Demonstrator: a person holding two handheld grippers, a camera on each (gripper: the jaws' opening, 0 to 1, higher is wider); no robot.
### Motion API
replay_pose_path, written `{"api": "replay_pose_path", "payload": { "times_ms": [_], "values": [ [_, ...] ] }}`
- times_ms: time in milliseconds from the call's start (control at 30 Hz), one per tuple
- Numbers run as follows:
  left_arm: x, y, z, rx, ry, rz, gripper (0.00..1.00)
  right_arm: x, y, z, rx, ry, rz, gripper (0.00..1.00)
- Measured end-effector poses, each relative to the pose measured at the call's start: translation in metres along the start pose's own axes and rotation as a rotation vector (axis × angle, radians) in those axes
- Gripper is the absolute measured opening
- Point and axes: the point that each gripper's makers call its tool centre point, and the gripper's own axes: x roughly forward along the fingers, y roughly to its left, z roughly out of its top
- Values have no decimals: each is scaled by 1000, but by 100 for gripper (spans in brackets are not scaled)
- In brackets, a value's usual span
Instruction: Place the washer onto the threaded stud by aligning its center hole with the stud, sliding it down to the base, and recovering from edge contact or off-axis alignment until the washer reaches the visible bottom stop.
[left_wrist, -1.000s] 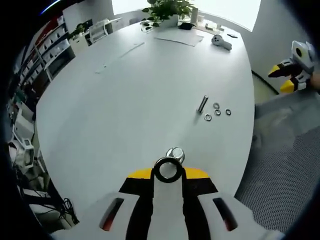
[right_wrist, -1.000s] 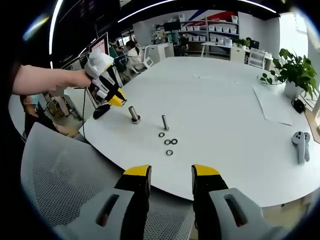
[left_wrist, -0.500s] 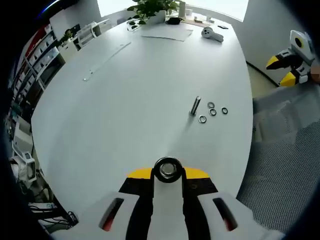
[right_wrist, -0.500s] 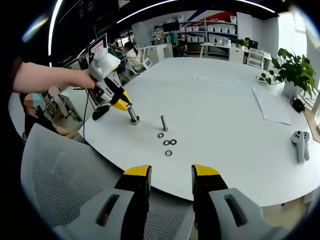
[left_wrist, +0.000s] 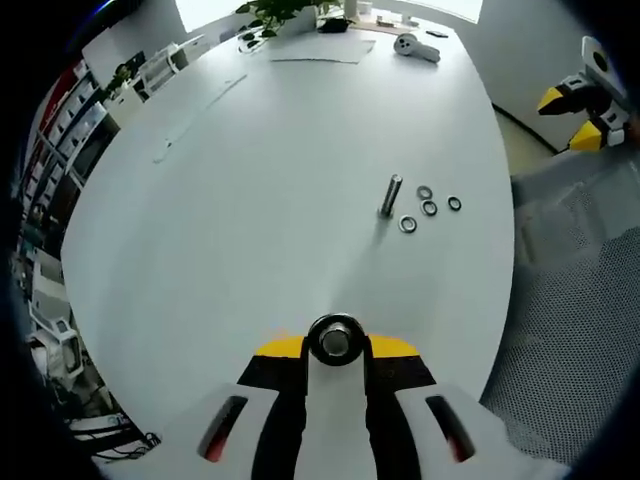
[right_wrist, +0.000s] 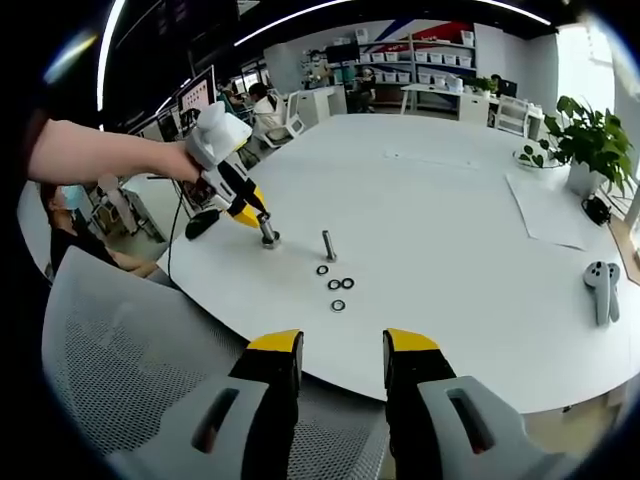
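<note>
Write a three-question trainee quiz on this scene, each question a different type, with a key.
1. True or false: the right gripper hangs open over the mesh chair, short of the white table.
2. Multiple choice: how many loose washers lie beside the upright bolt? A) two B) four C) six
3. Fill in: the left gripper is closed on the top of the ____ standing near the table edge.

Key: 1 true; 2 B; 3 stud, seen end-on between the left gripper's jaws in the left gripper view.
</note>
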Motion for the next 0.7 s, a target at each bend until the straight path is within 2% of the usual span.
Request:
{"api": "replay_pose_path", "payload": {
  "times_ms": [167, 367, 700],
  "values": [
    [8, -1, -2, 26, 34, 5, 19, 1, -1, 0, 2, 1, 1, 34],
    [29, -1, -8, 24, 57, 0, 19, 1, 0, -2, -6, 8, 5, 34],
    [37, -1, -13, 14, 67, -1, 20, 1, -2, -3, -5, 15, -2, 34]
  ]
}}
